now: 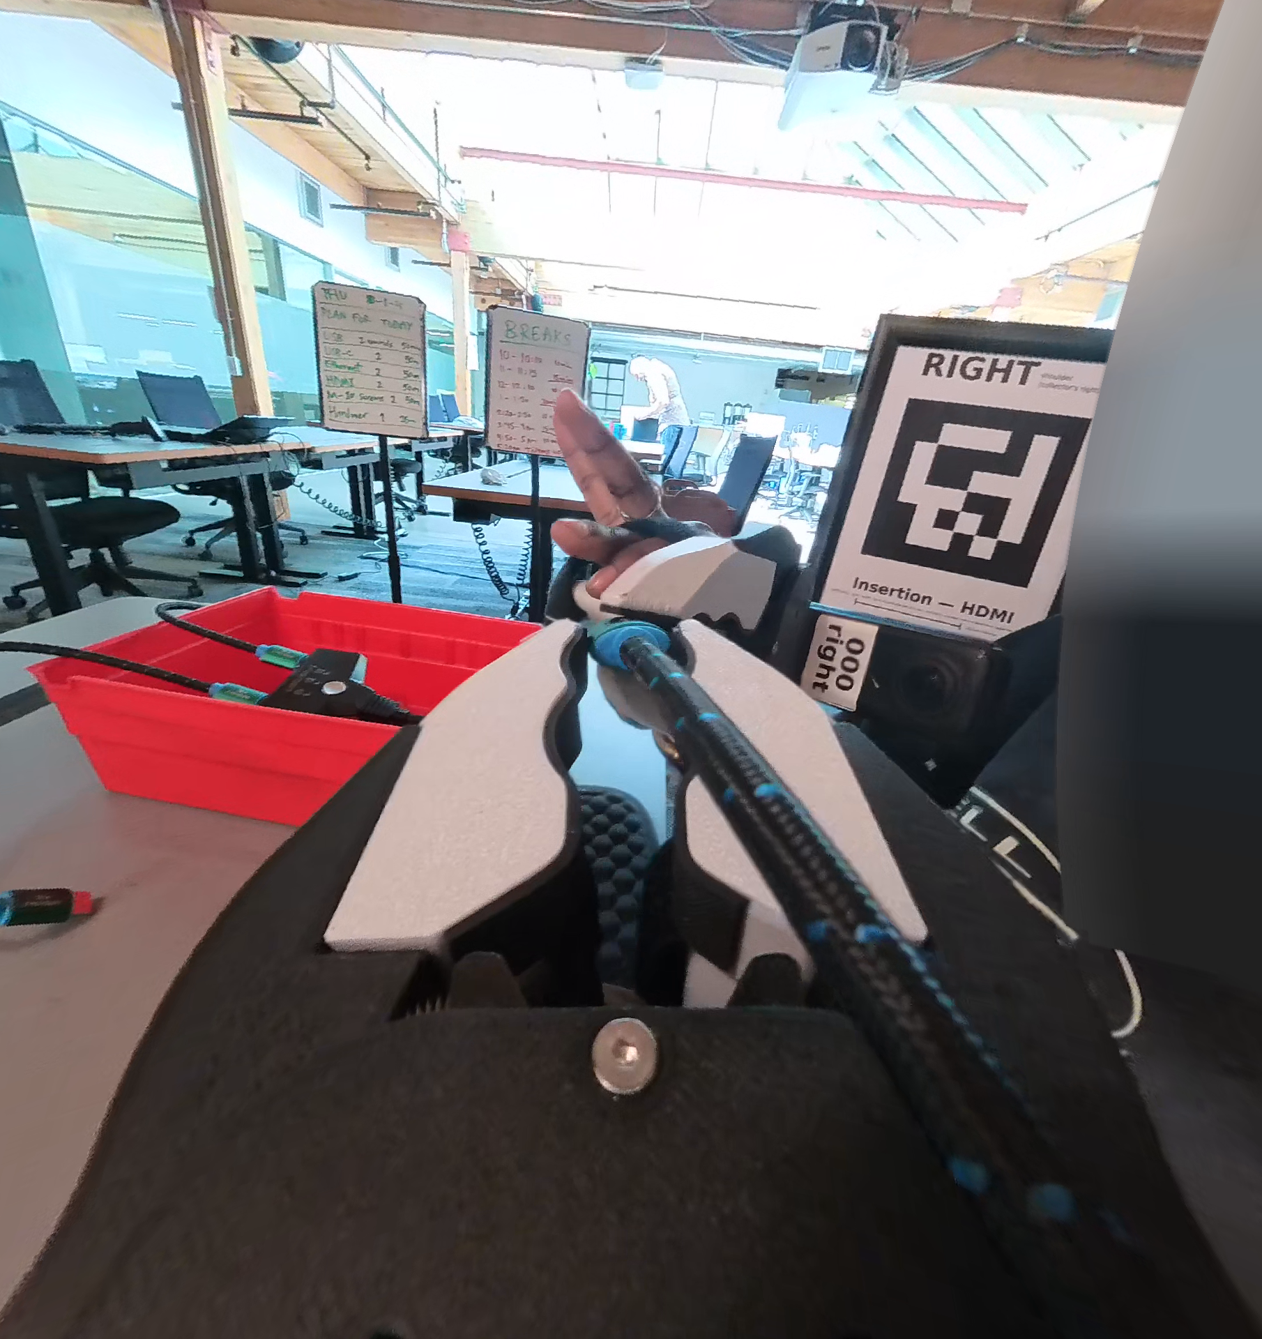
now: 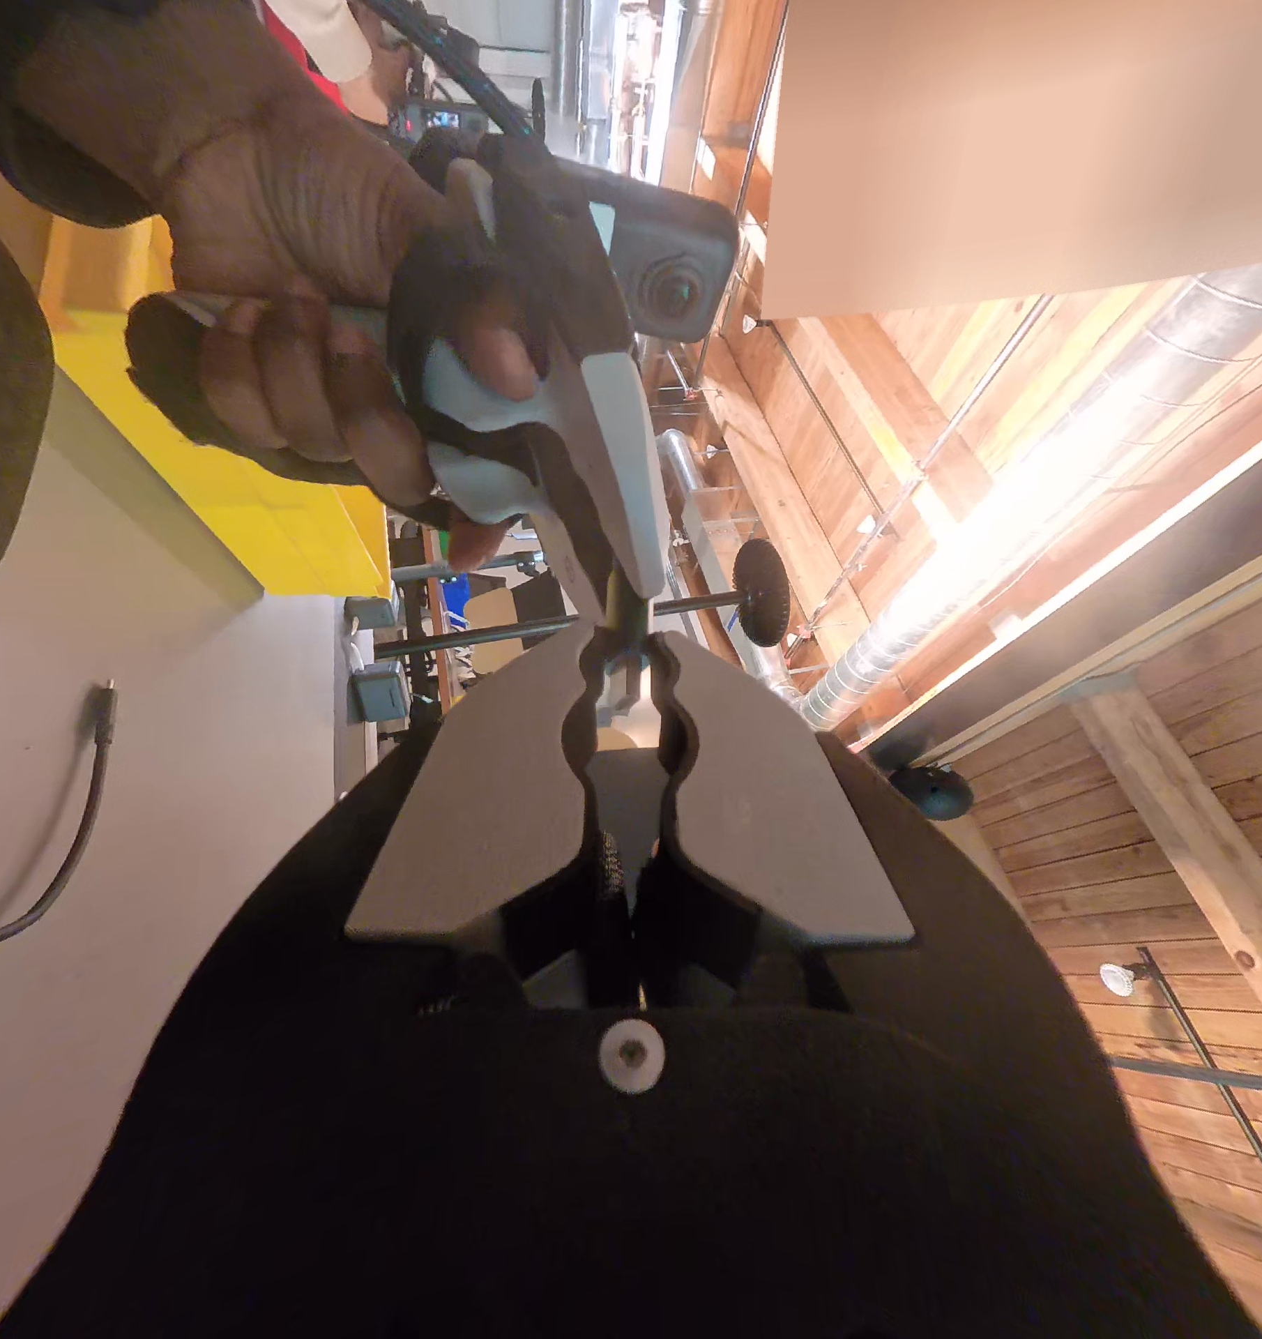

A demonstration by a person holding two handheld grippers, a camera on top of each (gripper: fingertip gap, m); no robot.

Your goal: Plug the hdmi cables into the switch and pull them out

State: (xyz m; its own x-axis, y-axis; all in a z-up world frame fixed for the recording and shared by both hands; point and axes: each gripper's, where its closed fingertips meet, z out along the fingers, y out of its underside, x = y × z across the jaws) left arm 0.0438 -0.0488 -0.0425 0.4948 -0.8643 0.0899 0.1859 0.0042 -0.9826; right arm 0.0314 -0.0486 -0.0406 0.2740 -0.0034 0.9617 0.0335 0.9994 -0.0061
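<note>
Above grey table (image 1: 70,833), both tongs (image 1: 632,637) gripping HDMI plug (image 2: 622,656)

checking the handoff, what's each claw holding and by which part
The left claw grips the black-and-blue braided HDMI cable at the blue collar behind its plug. The right claw closes around that plug's metal tip.

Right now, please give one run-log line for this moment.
left hand-held gripper: shut on HDMI cable | right hand-held gripper: closing around plug | switch: red tray
</note>
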